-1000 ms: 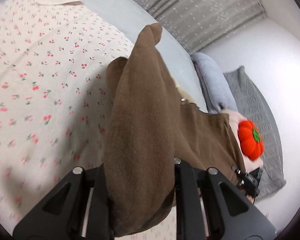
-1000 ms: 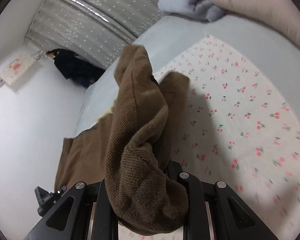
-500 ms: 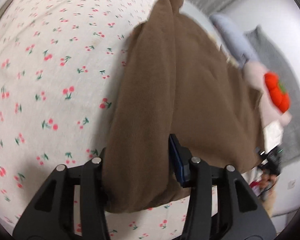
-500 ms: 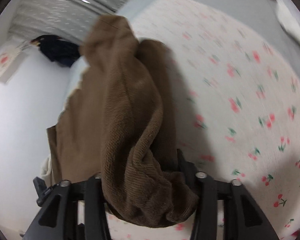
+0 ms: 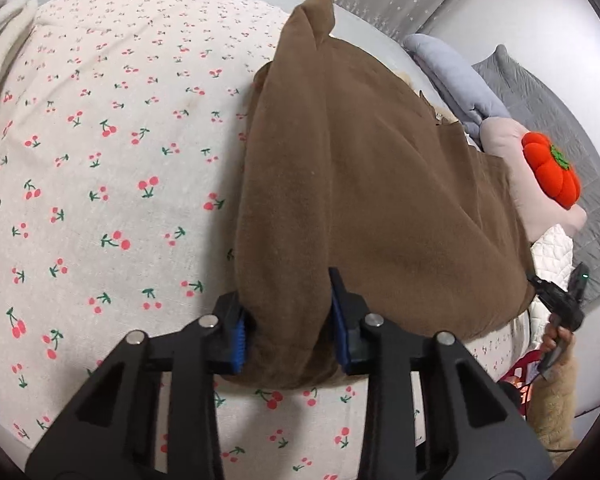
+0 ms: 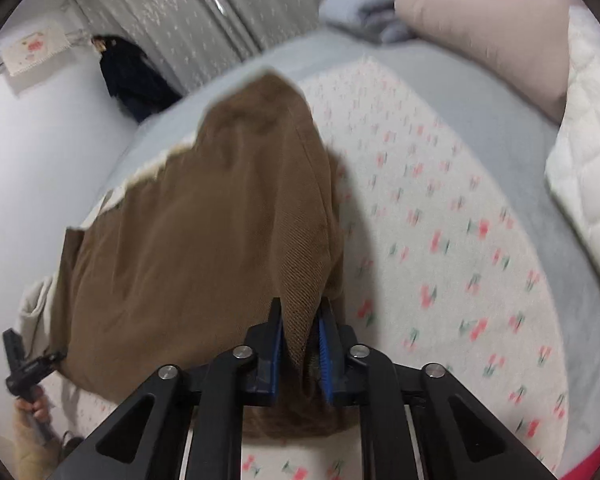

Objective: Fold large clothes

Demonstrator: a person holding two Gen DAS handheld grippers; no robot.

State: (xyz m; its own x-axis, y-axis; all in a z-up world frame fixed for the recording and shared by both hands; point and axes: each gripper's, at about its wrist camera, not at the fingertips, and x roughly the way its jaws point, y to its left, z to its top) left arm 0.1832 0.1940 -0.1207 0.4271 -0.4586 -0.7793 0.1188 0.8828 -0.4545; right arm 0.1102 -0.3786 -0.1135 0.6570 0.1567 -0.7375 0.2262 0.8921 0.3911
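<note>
A brown corduroy garment (image 5: 380, 180) lies folded over on a cherry-print cloth (image 5: 100, 160) spread across the bed. My left gripper (image 5: 288, 320) has a thick fold of the garment's near edge filling the gap between its blue pads, and its jaws are closing. In the right wrist view, the brown garment (image 6: 220, 220) runs away to the left. My right gripper (image 6: 300, 340) pinches a thin fold of its corner, with the jaws closing to a narrow gap. Both grippers sit low over the cherry-print cloth (image 6: 440, 240).
An orange pumpkin cushion (image 5: 552, 176) rests on a pink pillow (image 5: 500, 140), next to a grey-blue blanket (image 5: 452, 76) and a grey quilt (image 5: 560, 100). A white quilted cover (image 6: 588, 160) lies at the right. A dark garment (image 6: 132, 76) hangs by the curtain (image 6: 204, 20).
Both grippers have come down toward the bed, and the brown garment now lies flatter. Each pair of jaws widened, then narrowed again on a fold; the right now holds much less cloth.
</note>
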